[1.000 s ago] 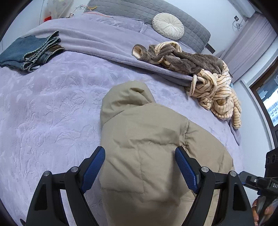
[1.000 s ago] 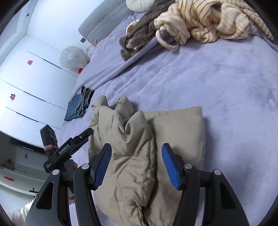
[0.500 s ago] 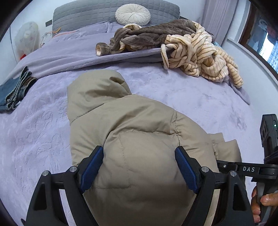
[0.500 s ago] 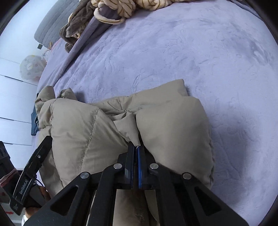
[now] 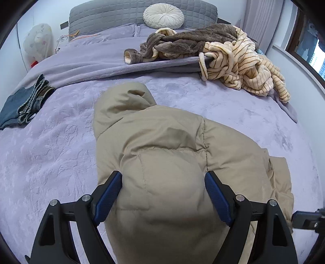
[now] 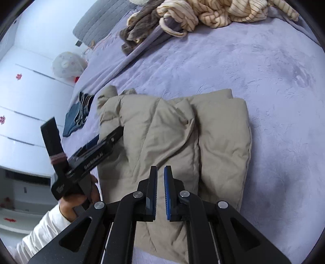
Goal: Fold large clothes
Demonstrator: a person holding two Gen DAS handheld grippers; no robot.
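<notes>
A beige hooded puffer jacket (image 5: 162, 154) lies folded on the lilac bed, hood toward the headboard. It also shows in the right wrist view (image 6: 182, 130), with a sleeve folded across its body. My left gripper (image 5: 163, 180) is open, its blue fingers straddling the jacket's near bulge. It appears in the right wrist view (image 6: 95, 146) at the jacket's left edge. My right gripper (image 6: 160, 172) hovers just above the jacket, its fingers a narrow gap apart and holding nothing.
Folded jeans (image 5: 24, 103) lie at the left of the bed. A heap of brown and striped cream clothes (image 5: 213, 54) lies near the headboard with a round cushion (image 5: 163, 16). White wardrobe doors (image 6: 24, 97) stand left of the bed.
My right gripper, shut on the jacket's fabric half a second ago, has let go and drawn back above it. The left gripper stays open over the jacket.
</notes>
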